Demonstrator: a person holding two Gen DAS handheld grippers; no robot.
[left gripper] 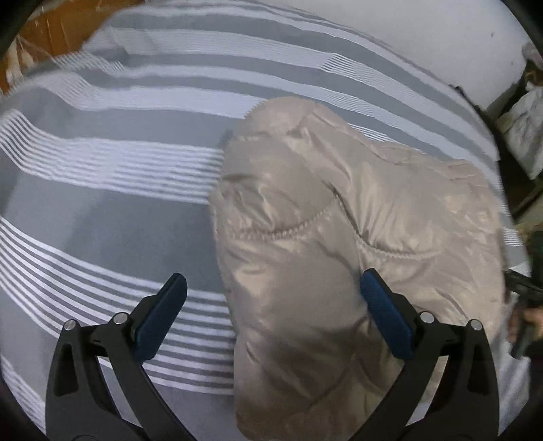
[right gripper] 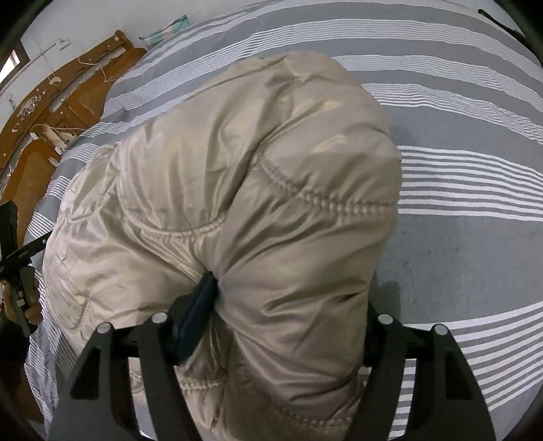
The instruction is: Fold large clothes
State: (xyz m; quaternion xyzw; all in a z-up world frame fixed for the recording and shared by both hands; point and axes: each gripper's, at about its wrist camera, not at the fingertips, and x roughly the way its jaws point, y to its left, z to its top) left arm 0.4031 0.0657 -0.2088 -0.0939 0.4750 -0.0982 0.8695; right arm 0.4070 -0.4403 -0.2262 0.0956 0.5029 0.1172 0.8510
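My right gripper (right gripper: 288, 315) is clamped on a thick fold of the shiny beige quilted puffer jacket (right gripper: 237, 190). The blue pad of its left finger (right gripper: 198, 319) is pressed into a crease of the padding, while the other finger is buried behind the bulging fabric, so only its black arm shows at the right. The jacket swells up and away from those jaws in a rounded heap, with gathered stitching lines curving across it.

My left gripper (left gripper: 271, 305) is spread wide and holds nothing. Its left blue pad (left gripper: 163, 315) hangs over the bare cover, and its right blue pad (left gripper: 385, 312) stands over the jacket's padding; whether it touches the fabric I cannot tell. The near edge of the jacket (left gripper: 322, 237) runs between the two fingers.

The jacket lies bunched on the grey bed cover with white stripes (left gripper: 101, 203), which fills most of both views. From the left wrist it sits to the right of centre, reaching toward the right edge of the bed. Beyond the far left corner of the bed stands brown wooden furniture (right gripper: 44, 112) against a pale wall (right gripper: 85, 23). At the right edge of the left wrist view a hand (left gripper: 531, 320) grips a black tool; this view is slightly blurred.
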